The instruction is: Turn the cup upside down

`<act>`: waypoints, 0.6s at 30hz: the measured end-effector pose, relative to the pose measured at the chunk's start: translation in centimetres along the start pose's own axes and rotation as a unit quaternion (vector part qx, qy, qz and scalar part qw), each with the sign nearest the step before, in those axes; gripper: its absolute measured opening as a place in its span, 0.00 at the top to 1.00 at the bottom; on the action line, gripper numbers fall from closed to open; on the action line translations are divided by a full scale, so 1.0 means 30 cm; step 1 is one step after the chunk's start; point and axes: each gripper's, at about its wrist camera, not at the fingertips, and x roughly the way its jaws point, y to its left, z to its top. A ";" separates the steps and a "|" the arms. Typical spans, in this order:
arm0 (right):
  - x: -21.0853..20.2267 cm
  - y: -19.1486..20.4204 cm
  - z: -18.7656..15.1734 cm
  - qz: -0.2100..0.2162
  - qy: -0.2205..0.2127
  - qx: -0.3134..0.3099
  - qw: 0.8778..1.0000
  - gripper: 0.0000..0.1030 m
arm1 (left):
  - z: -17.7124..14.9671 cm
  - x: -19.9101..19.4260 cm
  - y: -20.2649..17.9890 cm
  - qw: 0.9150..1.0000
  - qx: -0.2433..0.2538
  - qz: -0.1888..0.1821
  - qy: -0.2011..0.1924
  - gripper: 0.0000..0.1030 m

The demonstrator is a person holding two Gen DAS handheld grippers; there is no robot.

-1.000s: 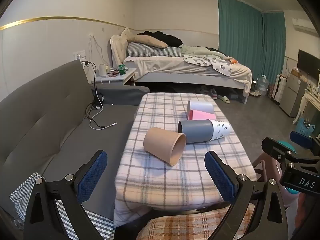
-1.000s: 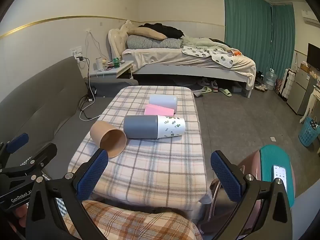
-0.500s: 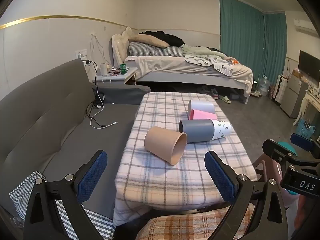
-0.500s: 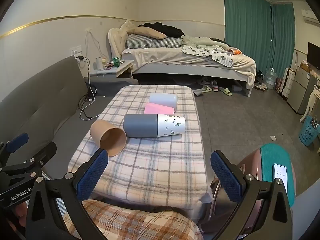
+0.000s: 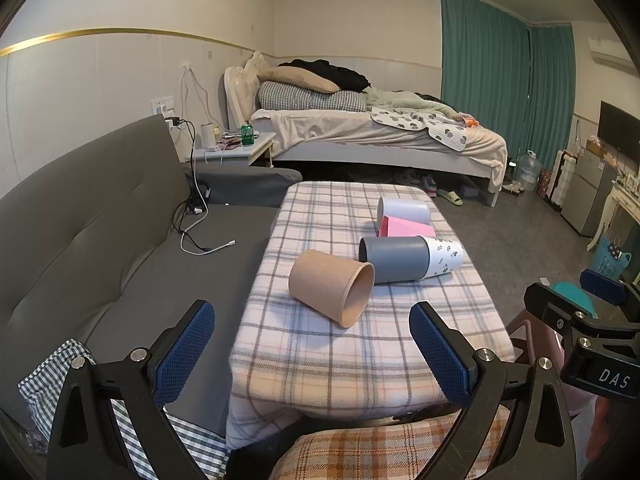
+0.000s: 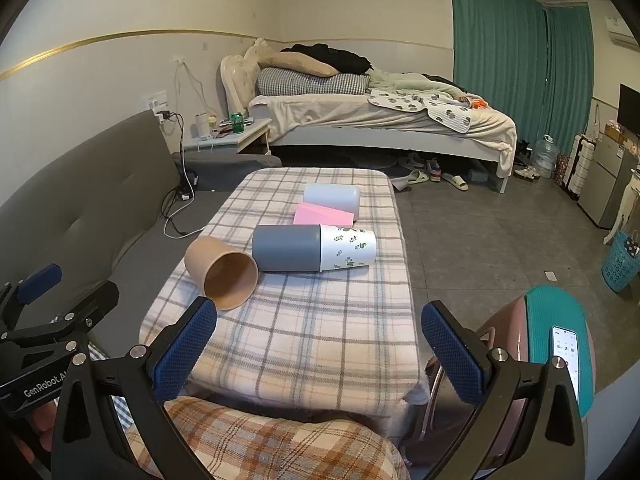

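Note:
A tan paper cup [image 5: 331, 287] [image 6: 221, 272] lies on its side on the checked tablecloth [image 5: 320, 344] [image 6: 320, 332], mouth toward me. Behind it lie a grey cup [image 5: 394, 259] [image 6: 286, 247] with a white leaf-print cup [image 5: 445, 256] [image 6: 347, 247] at its end, a pink cup [image 5: 404, 228] [image 6: 323, 215] and a pale lilac cup [image 5: 404, 209] [image 6: 331, 196], all on their sides. My left gripper [image 5: 312, 354] is open and empty, short of the table's near edge. My right gripper [image 6: 319, 354] is open and empty above the near edge.
A grey sofa [image 5: 92, 232] with a charging cable [image 5: 200, 240] runs along the table's left. A chair with a phone [image 6: 564, 354] stands at the right. A checked cushion [image 6: 256, 444] lies below the grippers. A bed [image 5: 380, 136] and a bedside table [image 5: 236, 148] stand beyond.
Both grippers have drifted slightly; the cups have not moved. Both grippers stay open.

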 end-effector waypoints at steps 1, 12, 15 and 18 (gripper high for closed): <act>0.001 0.000 0.000 0.000 0.000 0.000 1.000 0.00 | 0.001 -0.001 0.000 1.000 0.000 0.000 0.000 0.02; 0.001 0.002 -0.001 0.001 0.001 0.000 1.000 0.00 | -0.022 0.008 -0.007 1.000 -0.002 0.003 0.001 0.02; 0.001 0.004 -0.002 0.001 0.002 0.000 1.000 0.00 | -0.020 0.008 -0.007 1.000 -0.001 0.002 0.001 0.02; 0.000 0.005 -0.004 0.002 0.002 0.000 1.000 0.00 | -0.020 0.009 -0.006 1.000 -0.001 0.002 0.001 0.02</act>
